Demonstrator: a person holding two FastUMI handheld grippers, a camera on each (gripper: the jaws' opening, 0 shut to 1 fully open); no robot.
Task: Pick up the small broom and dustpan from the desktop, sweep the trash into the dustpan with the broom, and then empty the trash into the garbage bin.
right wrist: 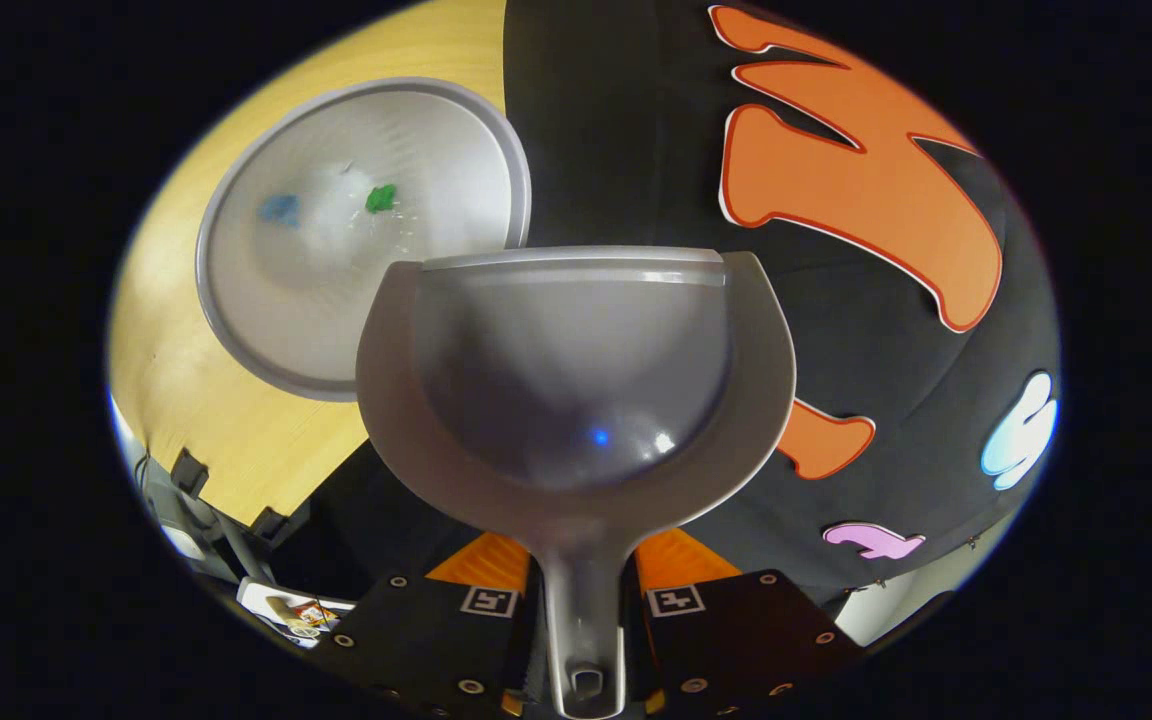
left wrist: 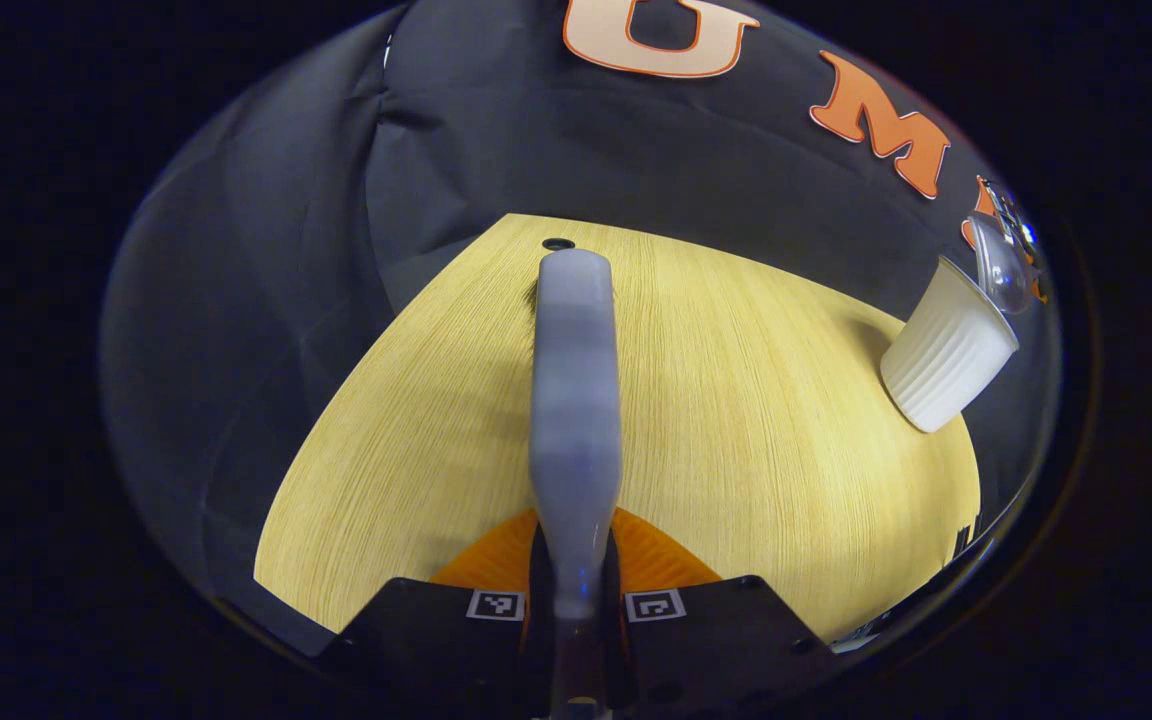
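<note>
- The broom point(left wrist: 576, 420) is blurred, its bristles unseen
- The bin point(right wrist: 336, 250) is partly covered by the dustpan point(right wrist: 576, 370)
- The scraps in the bin are too small to be told

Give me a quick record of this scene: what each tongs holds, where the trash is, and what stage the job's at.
left tongs: shut on broom, above the table
right tongs: shut on dustpan handle
dustpan: looks empty
bin: white, on the table; green and blue scraps inside
stage: trash appears already dumped
</note>
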